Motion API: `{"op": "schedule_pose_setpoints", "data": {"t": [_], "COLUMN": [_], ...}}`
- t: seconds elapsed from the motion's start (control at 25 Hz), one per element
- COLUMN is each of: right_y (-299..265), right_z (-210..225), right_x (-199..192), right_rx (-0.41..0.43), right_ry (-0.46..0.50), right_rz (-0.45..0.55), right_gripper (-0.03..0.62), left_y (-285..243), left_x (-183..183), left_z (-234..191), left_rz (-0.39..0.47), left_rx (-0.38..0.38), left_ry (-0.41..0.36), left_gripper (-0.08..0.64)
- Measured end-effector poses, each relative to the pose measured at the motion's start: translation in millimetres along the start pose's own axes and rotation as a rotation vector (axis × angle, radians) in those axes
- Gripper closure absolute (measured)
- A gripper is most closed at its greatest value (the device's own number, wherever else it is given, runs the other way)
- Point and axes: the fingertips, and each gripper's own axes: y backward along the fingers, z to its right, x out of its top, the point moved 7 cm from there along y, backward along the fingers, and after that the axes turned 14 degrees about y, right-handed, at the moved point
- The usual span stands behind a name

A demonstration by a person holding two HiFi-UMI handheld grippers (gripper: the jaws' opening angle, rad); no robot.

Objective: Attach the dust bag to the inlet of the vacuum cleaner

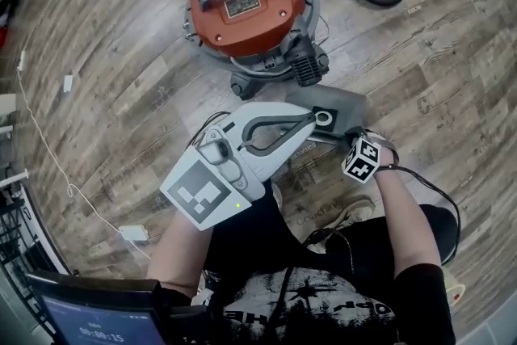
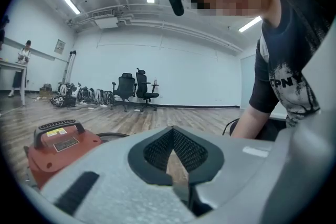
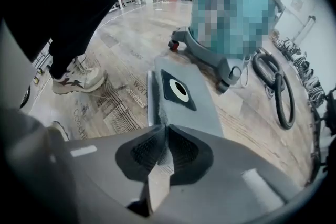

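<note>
My right tongs pinch bag edge; left tongs closed, empty. Keep grip firm, lift level, turn collar hole toward vacuum inlet, upper frame.

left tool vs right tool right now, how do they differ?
Left tool is shut on nothing; right tool is shut on the edge of the dust bag. Left tool points roughly level; right tool points steeply down at the floor. Both have jaws together.
</note>
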Motion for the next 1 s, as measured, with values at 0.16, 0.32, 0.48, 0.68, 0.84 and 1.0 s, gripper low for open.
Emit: {"op": "schedule_pose_setpoints", "data": {"t": [0.16, 0.32, 0.48, 0.68, 0.84, 1.0], "right_y": [42, 80, 125, 181, 217, 244], "right_z": [24, 46, 63, 78, 81, 81], "right_x": [16, 29, 46, 62, 68, 77], "right_rx": [-0.037, -0.043, -0.042, -0.057, -0.049, -0.059], "right_ry": [0.014, 0.014, 0.035, 0.046, 0.015, 0.05], "right_rz": [0.037, 0.076, 0.125, 0.187, 0.222, 0.233], "right_gripper": [0.569, 0.571, 0.571, 0.572, 0.572, 0.572], "left_y": [5, 7, 8, -1, -12, -23], "left_x": [-3, -16, -39, -66, -93, -117], "left_z": [-1, -2, 0, -2, -4, -7], "left_rz": [-0.041, -0.145, -0.251, -0.385, -0.575, -0.711], "left_rx": [-0.005, 0.01, 0.023, 0.023, 0.04, 0.067], "left_ry": [-0.025, -0.063, -0.115, -0.171, -0.287, -0.355], "left_gripper": [0.558, 0.558, 0.558, 0.453, 0.404, 0.382]}}
